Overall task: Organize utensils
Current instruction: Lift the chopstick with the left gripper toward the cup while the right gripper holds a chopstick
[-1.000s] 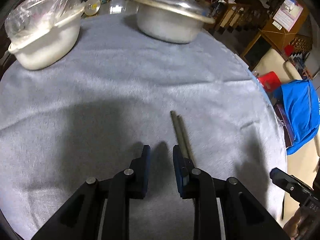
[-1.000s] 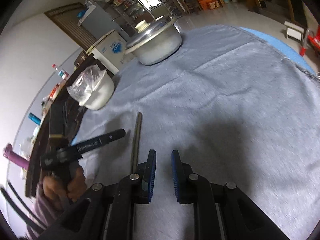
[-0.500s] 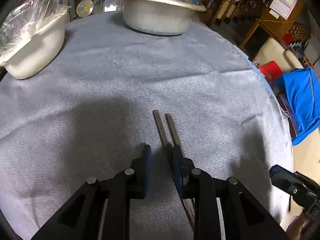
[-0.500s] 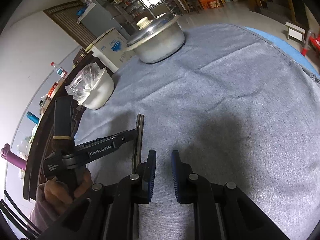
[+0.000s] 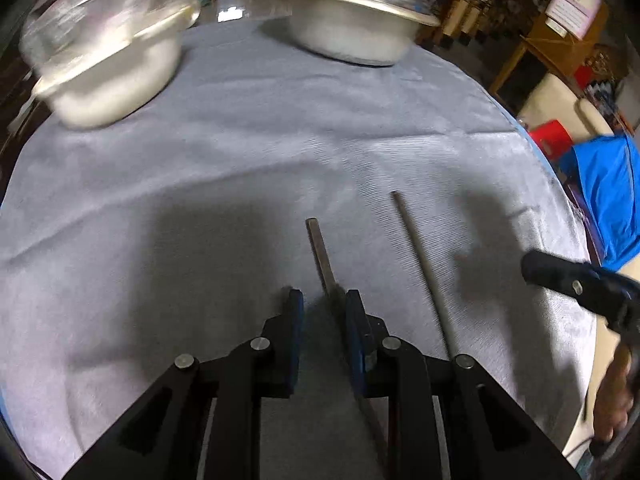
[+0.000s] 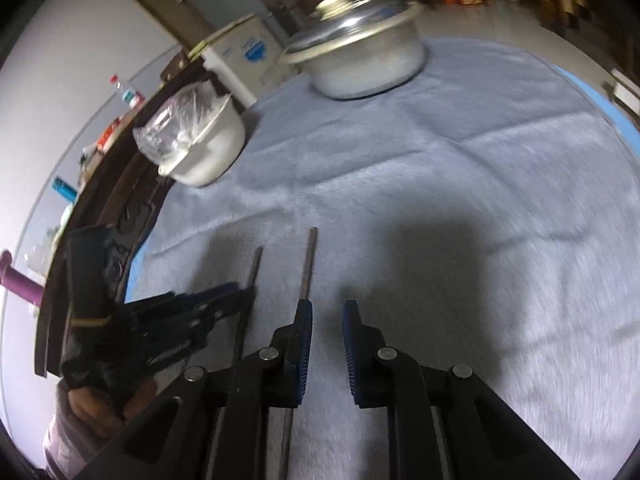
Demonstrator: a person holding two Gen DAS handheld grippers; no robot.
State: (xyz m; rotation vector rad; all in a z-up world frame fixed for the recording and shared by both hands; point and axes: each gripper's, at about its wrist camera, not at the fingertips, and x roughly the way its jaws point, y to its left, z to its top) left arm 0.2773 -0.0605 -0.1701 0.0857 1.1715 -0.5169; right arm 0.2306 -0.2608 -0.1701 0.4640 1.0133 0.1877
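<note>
Two dark chopsticks lie apart on the grey tablecloth (image 5: 240, 168). In the left wrist view one chopstick (image 5: 320, 252) runs under the right finger of my left gripper (image 5: 322, 304), whose jaws stand open with nothing held between them. The other chopstick (image 5: 420, 272) lies to its right. In the right wrist view that chopstick (image 6: 308, 260) runs under the left finger of my open right gripper (image 6: 326, 312), and the first chopstick (image 6: 250, 284) lies beside the left gripper (image 6: 224, 300).
A lidded metal pot (image 5: 352, 20) stands at the back of the table. A white bowl with a plastic bag in it (image 5: 108, 60) stands back left. The table edge curves away on the right, with a blue cloth (image 5: 604, 192) beyond it.
The two chopsticks lay side by side and touching; now they lie well apart. Both grippers shifted, the left one leftward over one stick, the right one toward the other stick.
</note>
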